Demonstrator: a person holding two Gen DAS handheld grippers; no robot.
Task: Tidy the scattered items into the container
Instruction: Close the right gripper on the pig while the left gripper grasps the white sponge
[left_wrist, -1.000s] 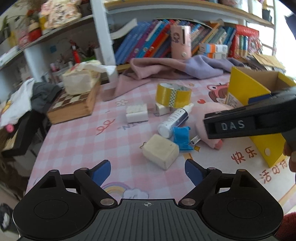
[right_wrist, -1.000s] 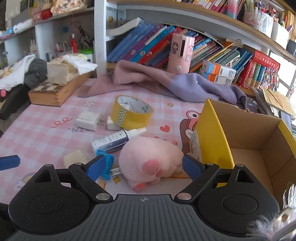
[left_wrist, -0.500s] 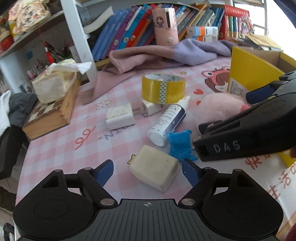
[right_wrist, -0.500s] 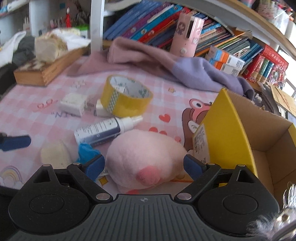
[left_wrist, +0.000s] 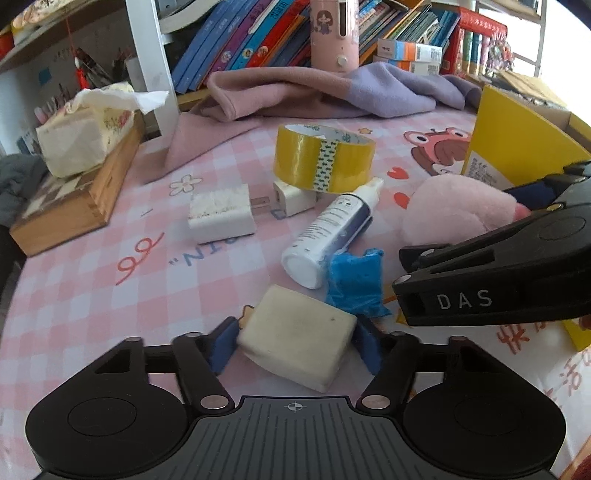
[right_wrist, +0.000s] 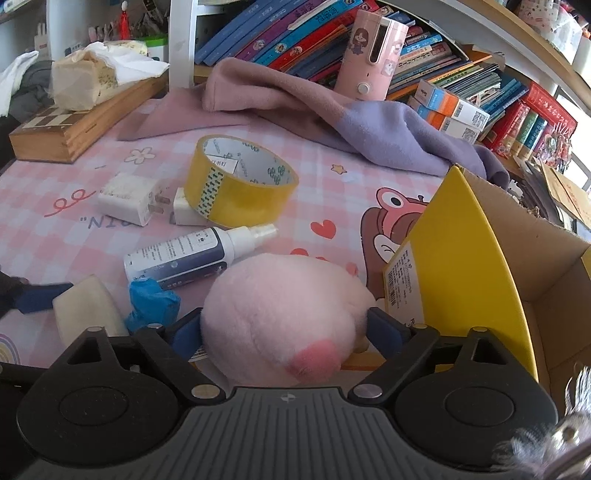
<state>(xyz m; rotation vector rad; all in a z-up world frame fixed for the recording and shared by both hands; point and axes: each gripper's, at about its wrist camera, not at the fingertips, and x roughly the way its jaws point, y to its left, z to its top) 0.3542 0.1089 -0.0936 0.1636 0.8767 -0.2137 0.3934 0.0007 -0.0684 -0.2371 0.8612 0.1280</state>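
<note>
Both claws closed in on their picks

Left claw (left_wrist: 295, 343) now clamps the cream rectangular soap-like block (left_wrist: 299, 338) mid-desk; right claw (right_wrist: 284, 332) has closed round the pink round plush toy (right_wrist: 284, 314) beside the yellow cardboard box (right_wrist: 476, 273). Lifting comes next.

A pink-and-white checked tablecloth with cartoon prints (left_wrist: 92, 280) covers the table; behind it white shelving (right_wrist: 181, 40) holds rows of colourful upright books (right_wrist: 295, 33), lit by daylight from the right
</note>
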